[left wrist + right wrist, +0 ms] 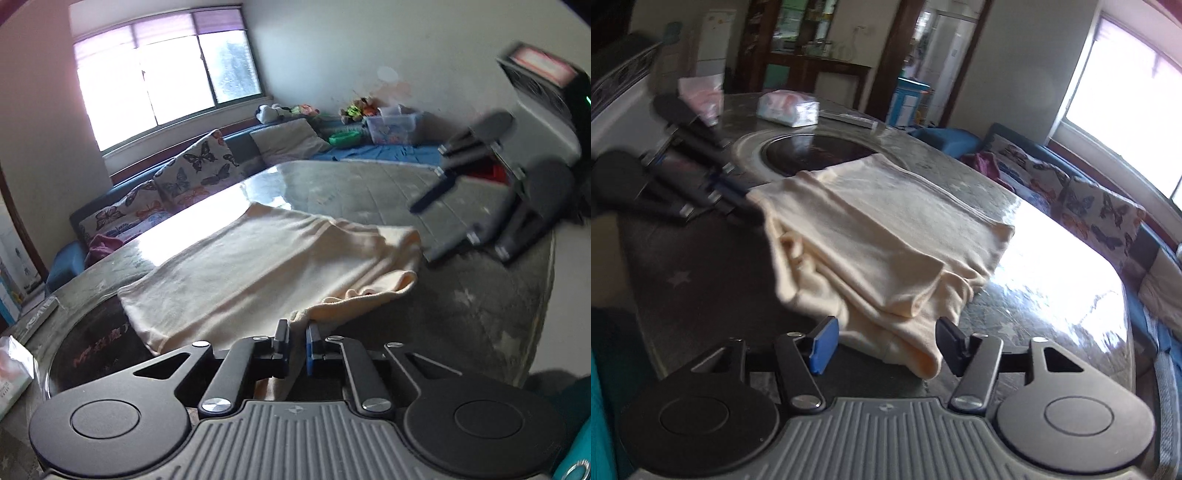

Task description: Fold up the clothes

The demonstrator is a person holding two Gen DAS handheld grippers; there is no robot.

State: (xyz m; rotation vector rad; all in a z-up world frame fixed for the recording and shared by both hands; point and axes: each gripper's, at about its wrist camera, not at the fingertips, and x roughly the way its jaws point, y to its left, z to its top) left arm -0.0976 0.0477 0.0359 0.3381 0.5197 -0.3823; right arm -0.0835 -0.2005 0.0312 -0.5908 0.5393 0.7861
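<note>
Left gripper [297, 341] pinching cream garment [266, 258] corner, angled down. Right gripper [886, 345] spread wide, straddling folded edge untouched; only right wrist view shows tissue pack [788, 107].

Reddish characters are printed on the dark round plate [96, 354] set into the table [461, 295]; they are seen in the left wrist view but are too blurred to be read. Small dark print is borne by the white packet [11, 373] at that view's left edge, likewise illegible. No other text, brand, number or sign can be made out in either view.
</note>
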